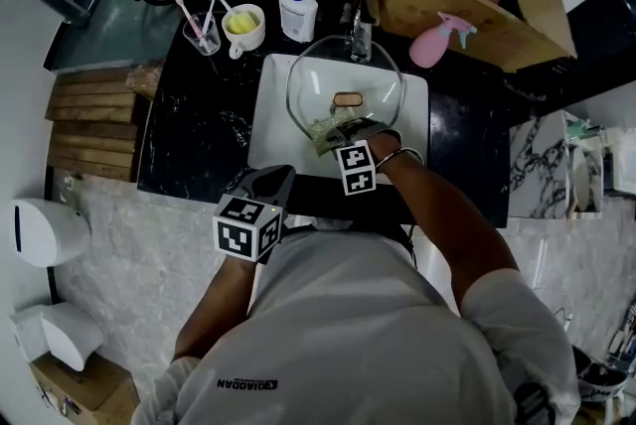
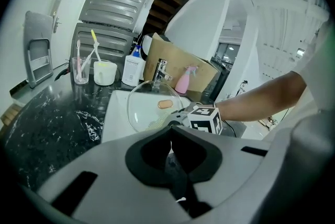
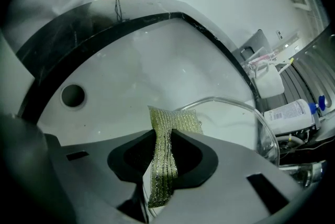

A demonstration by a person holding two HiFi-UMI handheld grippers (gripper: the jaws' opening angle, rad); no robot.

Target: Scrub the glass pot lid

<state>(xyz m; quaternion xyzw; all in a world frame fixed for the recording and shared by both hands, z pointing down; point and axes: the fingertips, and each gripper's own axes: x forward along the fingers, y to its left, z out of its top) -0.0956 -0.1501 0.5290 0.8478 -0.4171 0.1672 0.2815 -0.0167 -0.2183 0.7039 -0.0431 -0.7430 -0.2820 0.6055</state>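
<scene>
The black counter point(image 1: 189, 130) carries the white sink point(image 1: 273, 120), and the glass pot lid point(image 1: 328, 75) stands tilted inside it, leaning toward the sink's far edge by the faucet point(image 1: 360, 36). Your right gripper point(image 1: 343, 131) is just past the sink's near edge, its jaws clamped on a green scrub cloth point(image 1: 324, 135) whose free end meets the lid's near rim. Your left gripper point(image 1: 270, 183) hangs at the sink's near left corner, apart from the lid, its jaws pressed together with nothing between them.
</scene>
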